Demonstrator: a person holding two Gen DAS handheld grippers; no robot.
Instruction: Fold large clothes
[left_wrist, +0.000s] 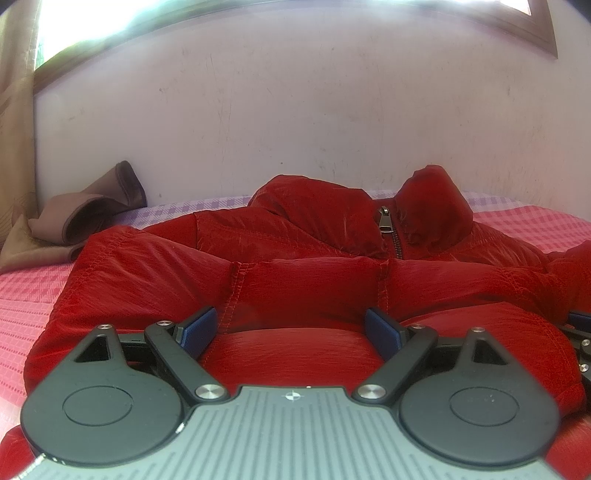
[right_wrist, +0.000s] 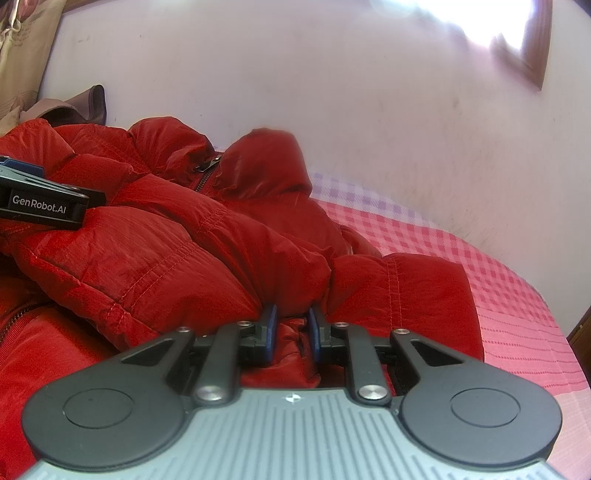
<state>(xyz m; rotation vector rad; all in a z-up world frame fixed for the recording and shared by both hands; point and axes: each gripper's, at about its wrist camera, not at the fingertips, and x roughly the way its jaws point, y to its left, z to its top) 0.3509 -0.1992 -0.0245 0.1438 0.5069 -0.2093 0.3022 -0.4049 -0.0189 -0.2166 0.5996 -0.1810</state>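
the red puffer jacket (left_wrist: 303, 258) lies on the pink checked bedsheet (left_wrist: 33, 295), its long axis running away from both cameras, collar and zipper pull (left_wrist: 384, 214) at the far end toward the white wall (left_wrist: 295, 110). a sleeve is folded across the body. the left gripper (left_wrist: 291, 330) sits over the near hem, jaws spread wide with nothing between the pads. the right gripper (right_wrist: 291, 330) is pinched on a bunch of jacket fabric at the near right edge. the shell is shiny, quilted, stitched in bands. a brown cloth (left_wrist: 85, 218) sits far left.
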